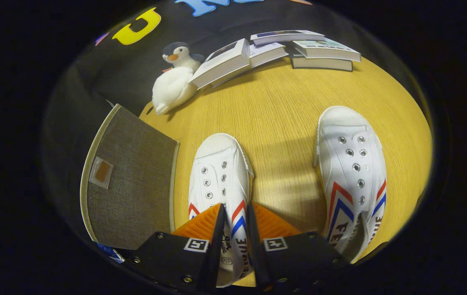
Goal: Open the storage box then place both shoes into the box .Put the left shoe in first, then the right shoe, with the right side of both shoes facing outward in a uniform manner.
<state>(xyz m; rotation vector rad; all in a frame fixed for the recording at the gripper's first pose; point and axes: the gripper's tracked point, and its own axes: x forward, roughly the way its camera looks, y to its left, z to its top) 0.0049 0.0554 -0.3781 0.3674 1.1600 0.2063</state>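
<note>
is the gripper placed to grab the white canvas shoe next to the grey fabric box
Probably yes: the gripper already straddles the side wall of the white canvas shoe beside the grey fabric storage box, fingers narrowly apart around it. Nothing blocks it. Whether both fingers press yet is unclear.

Plush penguin [174, 80] lies at far edge of wooden table [282, 110], white belly up, dark head w/ orange beak pointing to the booth wall. Its body touches the nearest of the books [222, 62], which leans tilted against the next one. Books form a loose row along the far edge: two slanted, overlapping vols. just beside the penguin, then approx. three more lying flat, stacked and partly overlapping, further along. Covers too small to make out. Table top is light yellow-brown wood grain, w/ soft shadow bands across its middle.
</note>
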